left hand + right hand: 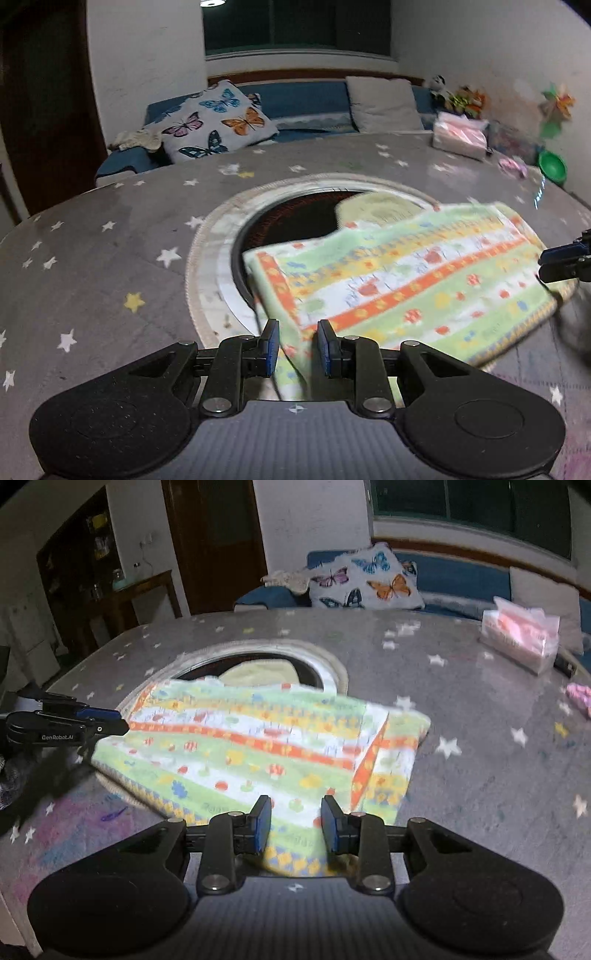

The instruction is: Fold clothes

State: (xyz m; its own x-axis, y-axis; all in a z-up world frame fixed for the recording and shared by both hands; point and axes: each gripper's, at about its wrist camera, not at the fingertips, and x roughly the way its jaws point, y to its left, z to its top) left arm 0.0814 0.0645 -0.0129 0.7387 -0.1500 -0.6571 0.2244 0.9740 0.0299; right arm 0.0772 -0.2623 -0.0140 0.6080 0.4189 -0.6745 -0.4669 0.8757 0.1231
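Note:
A folded striped cloth (406, 280) with green, white and orange bands lies on the grey star-print table (110, 240), partly over a round dark opening (295, 218). It also shows in the right wrist view (258, 749), with one end folded over at the right. My left gripper (297, 349) is open, with the cloth's near corner between its fingers. My right gripper (295, 823) is open over the cloth's near edge. Each gripper shows in the other's view, the right one (565, 258) and the left one (103, 722), at opposite ends of the cloth.
A pale yellow cloth (380, 210) lies in the round opening under the striped one. A tissue pack (521, 638) and a pink item (580, 698) sit far right on the table. A green bowl (552, 166) stands near the table's far edge. A sofa with a butterfly pillow (218, 122) is behind.

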